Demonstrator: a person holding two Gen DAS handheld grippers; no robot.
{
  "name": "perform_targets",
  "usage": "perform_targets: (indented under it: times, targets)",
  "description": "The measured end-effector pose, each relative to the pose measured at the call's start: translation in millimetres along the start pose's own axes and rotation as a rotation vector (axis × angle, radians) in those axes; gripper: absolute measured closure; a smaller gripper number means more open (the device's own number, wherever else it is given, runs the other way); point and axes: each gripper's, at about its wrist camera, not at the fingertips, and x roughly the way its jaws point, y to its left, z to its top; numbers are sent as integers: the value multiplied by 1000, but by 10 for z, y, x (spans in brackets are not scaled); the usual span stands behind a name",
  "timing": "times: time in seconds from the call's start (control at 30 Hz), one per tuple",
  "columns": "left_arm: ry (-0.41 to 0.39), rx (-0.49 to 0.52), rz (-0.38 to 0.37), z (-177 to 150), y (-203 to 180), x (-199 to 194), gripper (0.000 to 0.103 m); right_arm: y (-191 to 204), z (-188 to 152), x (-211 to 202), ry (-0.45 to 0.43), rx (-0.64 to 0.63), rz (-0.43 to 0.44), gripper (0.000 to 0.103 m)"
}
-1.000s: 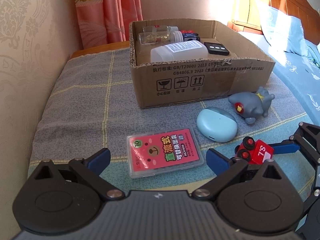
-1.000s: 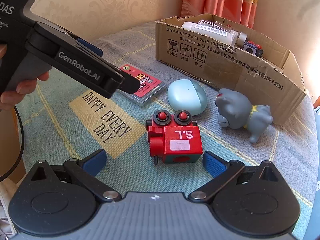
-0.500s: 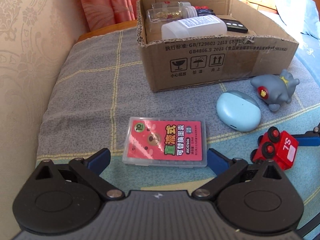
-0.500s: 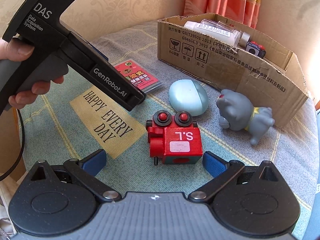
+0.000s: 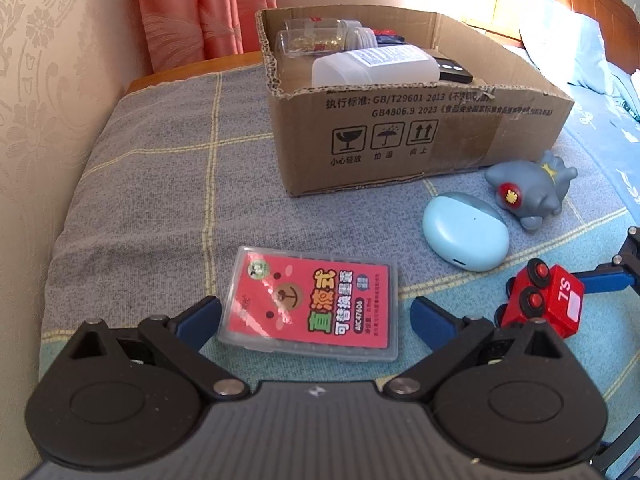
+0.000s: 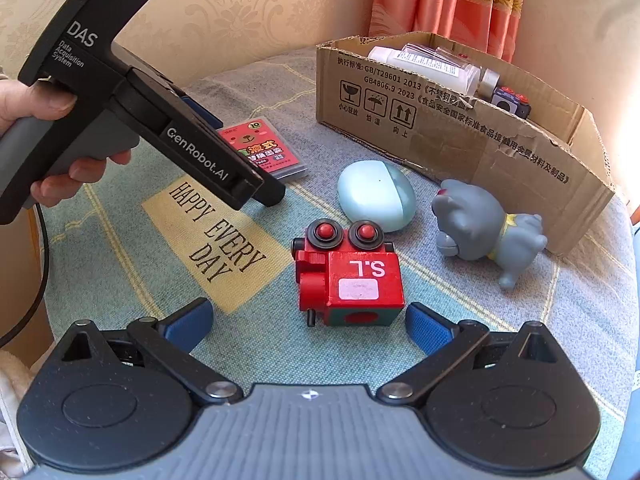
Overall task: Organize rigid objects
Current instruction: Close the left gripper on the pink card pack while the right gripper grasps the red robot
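The left gripper [image 5: 314, 312] has its jaws wide apart, and the near end of the flat pink card case [image 5: 310, 306] lies between the two blue pads, which do not touch it. The case lies flat on the grey checked cloth [image 5: 160, 184] that covers the counter. In the right wrist view a hand [image 6: 52, 140] holds the handle of this left gripper, and its tips hang just over the case.

The right gripper [image 6: 308, 320] also has wide jaws and it holds nothing. The red toy train [image 6: 348, 272] lies on its side just in front of the pads, between them, with its two round red-and-black wheels pointing away from the camera. I cannot tell if the pads touch it.

Beyond the train lies the light blue oval case [image 6: 376, 196], and beside it on the right the grey dog figure [image 6: 484, 224] lies on its side, close to the cardboard box [image 6: 460, 136]. The box is open at the top. Inside it I can see a white bottle [image 5: 372, 66], a clear jar [image 5: 316, 40] behind it, and a small black device [image 5: 454, 72] next to the bottle. A yellow patch with the words "HAPPY EVERY DAY" [image 6: 216, 228] is on the cloth, left of the train. Pink curtains [image 5: 208, 8] hang behind the box.
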Motion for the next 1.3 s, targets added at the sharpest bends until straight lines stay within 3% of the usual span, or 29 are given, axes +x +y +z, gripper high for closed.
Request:
perform_targets:
  times: [0.1, 0.57, 1.07, 1.17, 1.3]
  targets:
    - [-14, 9, -9, 19, -25, -18, 11, -7, -2, 1, -2, -6, 5, 0]
    - [-23, 7, -9, -46, -8, -67, 11, -43, 108, 99, -12, -46, 37, 0]
    - [-51, 16, -17, -75, -15, -86, 11, -5, 207, 137, 28, -35, 0, 0]
    - [-56, 16, -17, -84, -17, -87, 11, 11, 227, 114, 36, -60, 3, 4]
    - [-56, 17, -17, -83, -11, -87, 11, -6, 247, 82, 46, -49, 5, 18]
